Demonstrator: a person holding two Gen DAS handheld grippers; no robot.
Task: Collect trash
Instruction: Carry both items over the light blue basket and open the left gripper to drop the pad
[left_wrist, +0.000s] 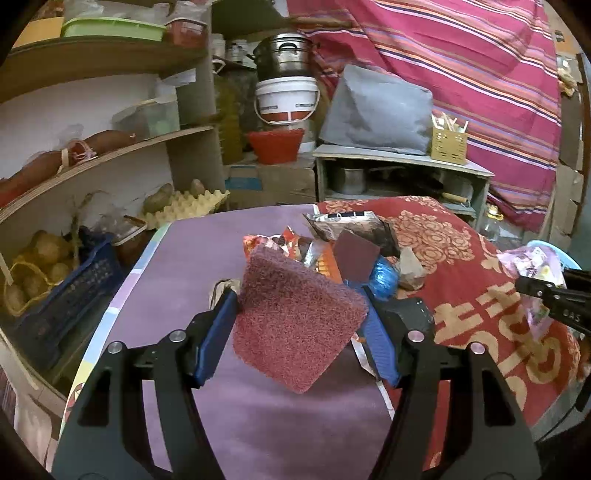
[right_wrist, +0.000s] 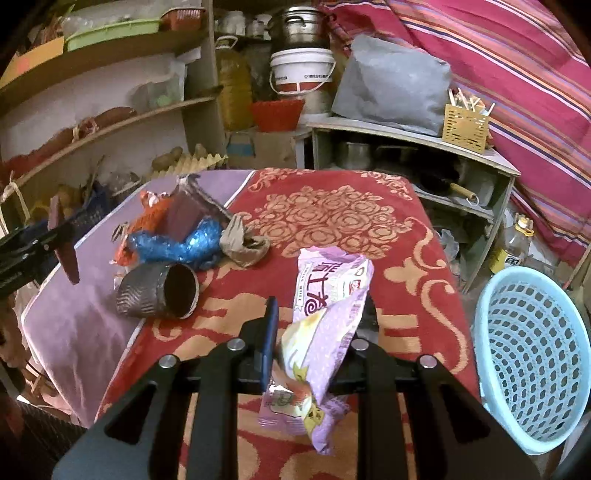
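Left tongs (left_wrist: 301, 321) pinch a coarse maroon scouring pad (left_wrist: 295, 325); right tongs (right_wrist: 321, 332) clamp a crinkly lilac wrapper (right_wrist: 325, 332) beside the perforated blue basket (right_wrist: 532, 362).

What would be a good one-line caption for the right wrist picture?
Right gripper lifts a lilac snack wrapper over a red patterned cloth, pale blue basket waiting alongside.

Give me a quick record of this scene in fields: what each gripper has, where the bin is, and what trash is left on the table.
left gripper: jaws shut on scouring pad, lifted off the table
right gripper: jaws shut on purple wrapper
basket: light blue, beside the table's right edge, looks empty
trash left: blue bag, tape roll, brown paper, orange wrappers
table: red patterned cloth
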